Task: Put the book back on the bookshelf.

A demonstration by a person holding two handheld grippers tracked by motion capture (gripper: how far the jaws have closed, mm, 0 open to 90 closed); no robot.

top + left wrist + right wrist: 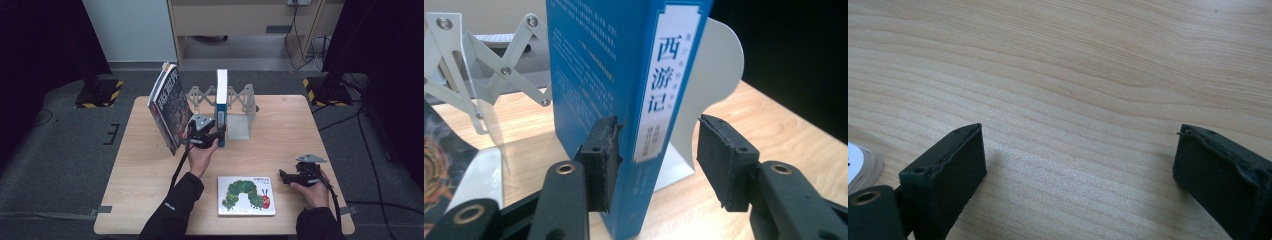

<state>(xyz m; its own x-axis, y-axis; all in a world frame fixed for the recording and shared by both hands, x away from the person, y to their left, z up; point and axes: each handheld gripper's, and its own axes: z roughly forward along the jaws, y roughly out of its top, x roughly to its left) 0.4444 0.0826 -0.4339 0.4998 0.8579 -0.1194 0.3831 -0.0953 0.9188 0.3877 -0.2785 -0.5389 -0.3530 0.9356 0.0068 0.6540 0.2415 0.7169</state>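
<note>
The blue book (221, 106) stands upright on the table (150, 175), spine toward the person, inside a white expanding bookend rack (240, 107). A white end plate (716, 75) of the rack rises just behind and beside it. The left gripper (212, 136) is at the lower part of the spine. In the left gripper view its jaws are spread wider than the book: one pad (600, 150) touches the blue cover near the spine's edge, while the other pad (724, 160) stands apart from the book, with the end plate and table showing in the gap. So the book is straddled, not squeezed.

A second book (168, 107) with a dark pictured cover leans tilted at the rack's left end, just beside the left gripper; whether they touch is hard to judge from above.

The right gripper (292, 177) rests low near the table's right front edge, well apart from the rack. Its jaws are wide apart over bare wood. A picture book (246, 195) lies flat between the person's two forearms, near the right gripper.
</note>
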